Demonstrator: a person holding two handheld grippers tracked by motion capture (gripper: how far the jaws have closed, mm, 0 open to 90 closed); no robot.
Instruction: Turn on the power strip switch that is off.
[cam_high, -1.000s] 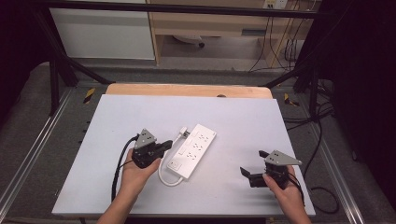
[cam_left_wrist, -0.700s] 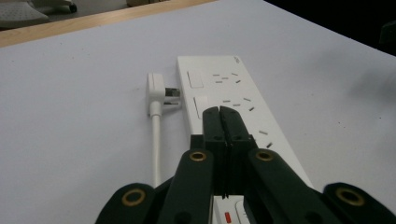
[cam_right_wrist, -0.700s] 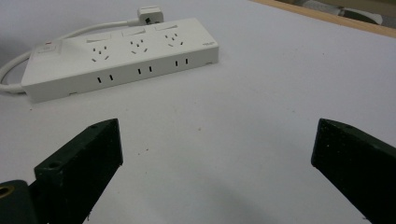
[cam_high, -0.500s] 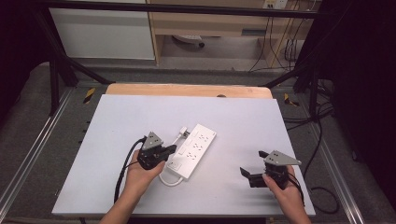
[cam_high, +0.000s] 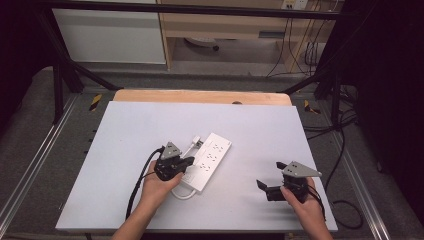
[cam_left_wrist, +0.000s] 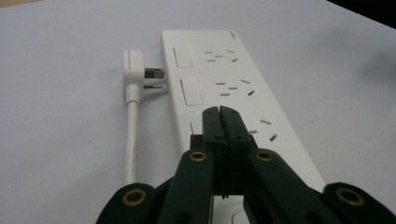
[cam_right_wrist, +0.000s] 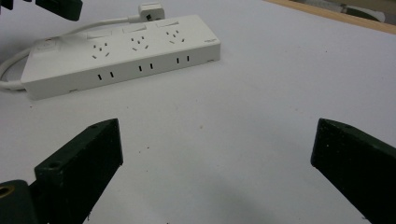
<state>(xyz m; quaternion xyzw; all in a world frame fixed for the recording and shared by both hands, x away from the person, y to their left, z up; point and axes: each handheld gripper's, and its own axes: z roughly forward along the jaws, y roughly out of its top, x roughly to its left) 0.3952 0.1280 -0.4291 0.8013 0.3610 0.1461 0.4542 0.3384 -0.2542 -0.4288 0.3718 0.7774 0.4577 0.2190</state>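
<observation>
The power strip (cam_high: 207, 161) is laid diagonally at the centre of the high view, its plug (cam_left_wrist: 135, 70) beside it. The left gripper (cam_left_wrist: 219, 114) is held closed and empty, tips poised over a rocker switch (cam_left_wrist: 197, 127), apparently for pressing. The right gripper (cam_right_wrist: 215, 154) is kept wide open and empty at lower right, evidently parked clear of the work.

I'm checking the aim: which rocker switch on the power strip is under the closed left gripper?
The switch nearest the cord end, half hidden behind the left gripper. The other two switches sit farther along the power strip, toward the plug.
</observation>
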